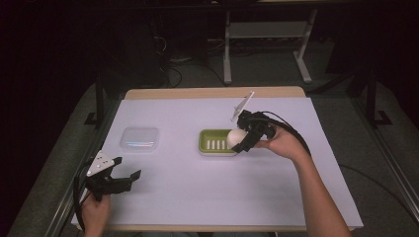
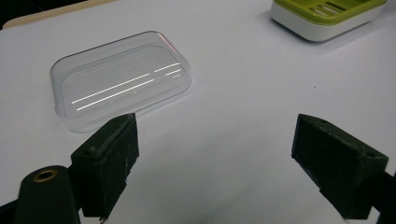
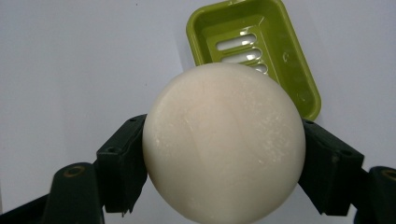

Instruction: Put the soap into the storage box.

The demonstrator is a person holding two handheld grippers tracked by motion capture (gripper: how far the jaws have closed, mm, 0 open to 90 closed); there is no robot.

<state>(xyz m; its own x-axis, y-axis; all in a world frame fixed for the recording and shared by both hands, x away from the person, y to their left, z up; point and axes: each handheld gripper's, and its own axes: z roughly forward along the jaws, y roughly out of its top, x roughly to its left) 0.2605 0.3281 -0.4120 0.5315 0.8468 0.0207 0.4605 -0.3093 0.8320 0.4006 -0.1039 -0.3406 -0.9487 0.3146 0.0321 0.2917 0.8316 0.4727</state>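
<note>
Your right gripper is clamped on the round white soap, holding it just over the right end of the green soap dish, which sits mid-tabletop. The step in hand looks like setting the soap into the dish, so bring it toward the dish's middle, lower it until it rests on the slotted floor, and only then let the jaws part; releasing from this height would risk the soap rolling over the rim.

Your left gripper hovers with its jaws spread wide and nothing between them, near the front left corner of the tabletop.

The right gripper view shows the soap pinched at both sides and the dish beyond it. The left gripper view shows the clear lid lying flat just ahead of its jaws.
</note>
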